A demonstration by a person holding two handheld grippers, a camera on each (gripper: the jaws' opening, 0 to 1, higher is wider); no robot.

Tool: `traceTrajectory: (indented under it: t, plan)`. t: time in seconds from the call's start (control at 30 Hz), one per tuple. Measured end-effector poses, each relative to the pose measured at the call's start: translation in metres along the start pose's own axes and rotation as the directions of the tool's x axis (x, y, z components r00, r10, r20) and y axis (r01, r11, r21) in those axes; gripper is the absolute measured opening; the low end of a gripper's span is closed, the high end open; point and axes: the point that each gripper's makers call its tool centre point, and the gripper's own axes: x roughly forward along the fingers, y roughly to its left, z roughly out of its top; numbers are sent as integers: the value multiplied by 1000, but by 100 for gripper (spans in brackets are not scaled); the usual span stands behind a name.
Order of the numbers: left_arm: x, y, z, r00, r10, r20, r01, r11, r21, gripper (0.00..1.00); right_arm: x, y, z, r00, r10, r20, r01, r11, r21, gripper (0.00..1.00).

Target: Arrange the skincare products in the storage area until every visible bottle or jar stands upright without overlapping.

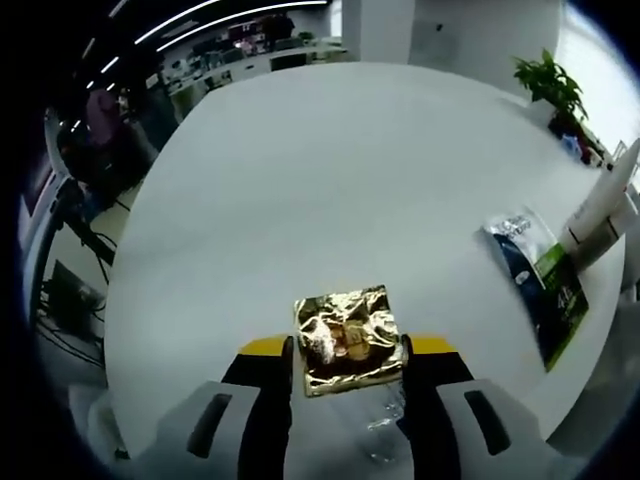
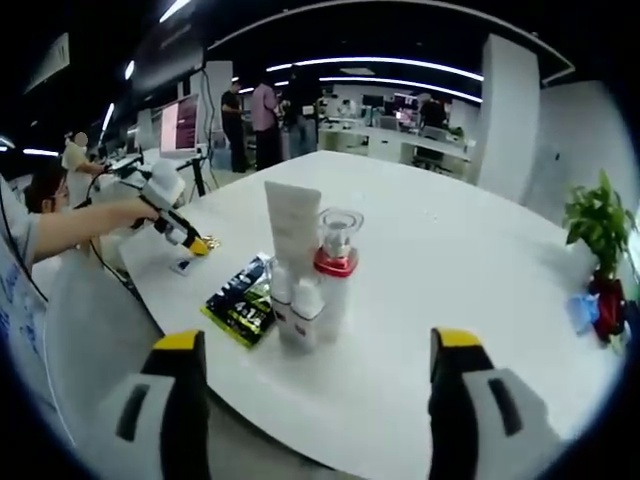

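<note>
Clamping one gold foil sachet (image 1: 349, 340) between its jaws, the left hand-held gripper (image 1: 348, 368) hovers above the white worktop (image 1: 330, 180). Nearby lie one green-black packet (image 1: 540, 280) and one white tube (image 1: 600, 205). The right hand-held gripper (image 2: 318, 352) stands wide, facing that tube (image 2: 292, 225), two small white bottles (image 2: 300, 300) and one red-collared pump bottle (image 2: 336, 262), all upright beside the packet (image 2: 240, 295).

Left gripper (image 1: 350, 350) clamped (probably); right gripper (image 2: 318, 350) wide.

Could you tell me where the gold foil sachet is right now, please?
In the left gripper view, the gold foil sachet sits low and central, held between the left tool's jaws above the white table.
</note>
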Motion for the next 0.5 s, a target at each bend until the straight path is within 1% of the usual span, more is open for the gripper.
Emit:
traceTrajectory:
  t: [0.17, 0.33, 0.5]
  plan:
    - [3, -2, 3, 1000, 0, -8, 0, 1000, 2, 38, -1, -2, 0, 1000, -6, 2, 6, 1000, 2, 93]
    - [7, -7, 8, 1000, -19, -24, 19, 999, 29, 37, -2, -4, -1, 1000, -8, -1, 8, 1000, 2, 93]
    - [11, -16, 12, 997, -57, -54, 61, 994, 93, 37, -2, -4, 0, 1000, -6, 4, 6, 1000, 6, 92]
